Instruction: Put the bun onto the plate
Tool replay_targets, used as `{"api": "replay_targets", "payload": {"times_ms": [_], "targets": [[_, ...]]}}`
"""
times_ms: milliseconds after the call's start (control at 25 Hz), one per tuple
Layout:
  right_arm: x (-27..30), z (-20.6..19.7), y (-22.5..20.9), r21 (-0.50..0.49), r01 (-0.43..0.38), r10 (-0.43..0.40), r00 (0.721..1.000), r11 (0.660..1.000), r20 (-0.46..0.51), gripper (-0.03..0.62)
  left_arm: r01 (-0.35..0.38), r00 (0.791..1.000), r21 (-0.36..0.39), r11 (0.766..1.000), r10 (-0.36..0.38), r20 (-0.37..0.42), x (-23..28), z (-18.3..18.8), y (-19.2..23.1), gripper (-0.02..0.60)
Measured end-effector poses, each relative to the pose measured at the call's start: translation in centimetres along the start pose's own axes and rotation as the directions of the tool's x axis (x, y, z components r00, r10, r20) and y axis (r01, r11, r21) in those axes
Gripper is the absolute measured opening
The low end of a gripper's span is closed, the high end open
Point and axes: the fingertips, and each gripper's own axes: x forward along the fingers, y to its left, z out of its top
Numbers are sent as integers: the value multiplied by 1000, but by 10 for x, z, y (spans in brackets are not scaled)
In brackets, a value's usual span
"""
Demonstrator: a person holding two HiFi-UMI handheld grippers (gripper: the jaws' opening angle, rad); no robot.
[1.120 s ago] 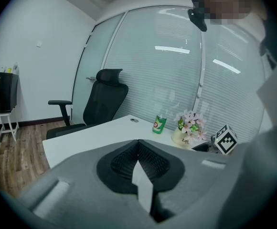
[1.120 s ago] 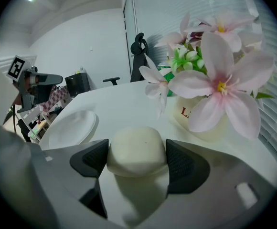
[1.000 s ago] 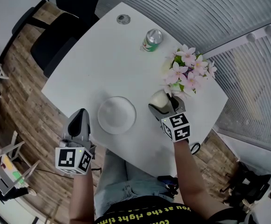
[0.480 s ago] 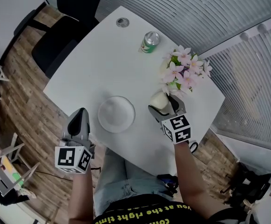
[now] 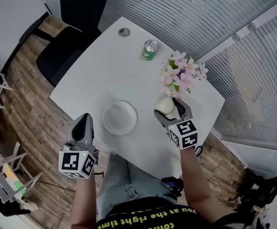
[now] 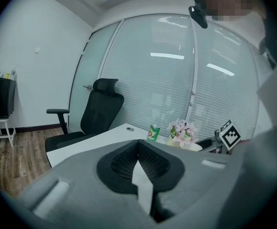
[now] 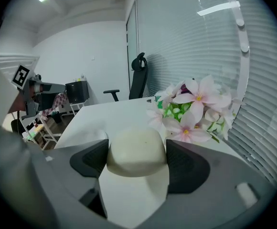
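Left of the plate [image 5: 120,118], close to the near edge of the white desk [image 5: 95,75], the left tool [image 5: 85,119] hangs with its marker cube toward the person. In the left gripper view its two dark pads are pressed together with nothing between them [image 6: 139,151]. A black office chair [image 5: 67,42] stands well beyond the plate and to its left, off the desk on the wood floor. The plate itself is white and round and lies flat on the desk between the two tools. Far behind the plate, a little to its right, a green drink can [image 5: 150,49] stands upright. Just right of the plate is the right tool [image 5: 169,108], and it is pinching the bun [image 5: 165,104]. In the right gripper view the pale, rounded bun [image 7: 136,151] sits squarely between the black pads, which touch it on both sides. The bun is beside the plate, not on it. Right of the plate and behind the bun stands a bunch of pink flowers [image 5: 180,75] with green leaves, near the held bun.
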Motion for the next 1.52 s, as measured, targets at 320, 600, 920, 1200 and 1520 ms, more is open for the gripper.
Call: {"api": "replay_targets", "payload": {"times_ms": [320, 600, 920, 1200, 1520], "targets": [[-24, 22, 5, 0, 22, -22, 999, 1000, 48, 385, 10, 1000, 7, 1000, -11, 26, -22, 13, -10, 0], [-40, 47, 10, -20, 38, -36, 995, 999, 89, 385, 16, 997, 17, 1000, -17, 70, -34, 32, -15, 0], [-58, 73, 18, -26, 64, -60, 989, 998, 136, 385, 31, 993, 30, 999, -34, 116, -50, 49, -21, 0], [-71, 93, 22, -30, 86, -80, 982, 996, 171, 385, 31, 987, 48, 998, -39, 156, -60, 65, -20, 0], [-83, 113, 32, -37, 81, -72, 977, 996, 203, 385, 40, 982, 64, 997, -51, 182, -71, 77, -19, 0]]}}
